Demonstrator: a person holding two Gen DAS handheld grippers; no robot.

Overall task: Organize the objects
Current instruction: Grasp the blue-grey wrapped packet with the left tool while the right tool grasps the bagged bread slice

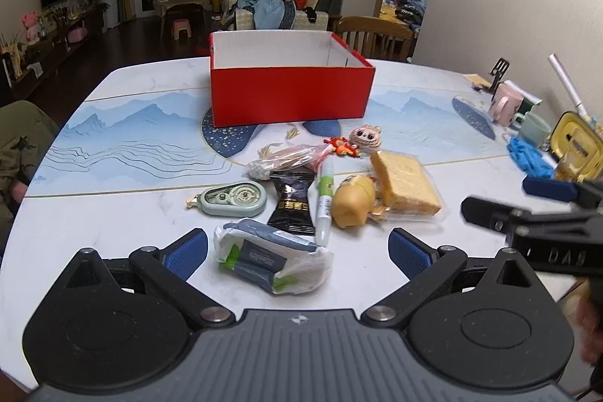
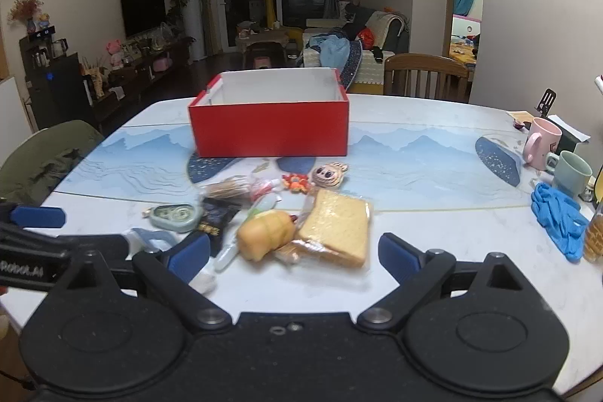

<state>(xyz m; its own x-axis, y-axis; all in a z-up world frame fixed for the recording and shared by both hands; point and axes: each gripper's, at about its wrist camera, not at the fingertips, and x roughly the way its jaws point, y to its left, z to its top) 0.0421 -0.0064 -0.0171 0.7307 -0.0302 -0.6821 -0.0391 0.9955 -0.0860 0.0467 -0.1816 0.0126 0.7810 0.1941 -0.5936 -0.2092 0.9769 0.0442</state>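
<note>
Red box (image 1: 292, 98), white interior bare

The red box (image 1: 292, 97) stands open on top. Toys and snacks crowd the table (image 1: 113, 225) before it; both sides lie bare. Mugs (image 2: 542, 142) block the right edge.

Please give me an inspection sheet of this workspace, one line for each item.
Surface: white marble-look table with a blue mountain print.
Job's things: open red cardboard box; before it a wrapped tissue pack, green correction-tape dispenser, black sachet, wrapped bread slice.
Clutter: pink mug, blue gloves.
Grippers: left hand-held gripper open, empty; right hand-held gripper open, empty.
Cables: nothing seen.
Surroundings: wooden chair, living room.
</note>
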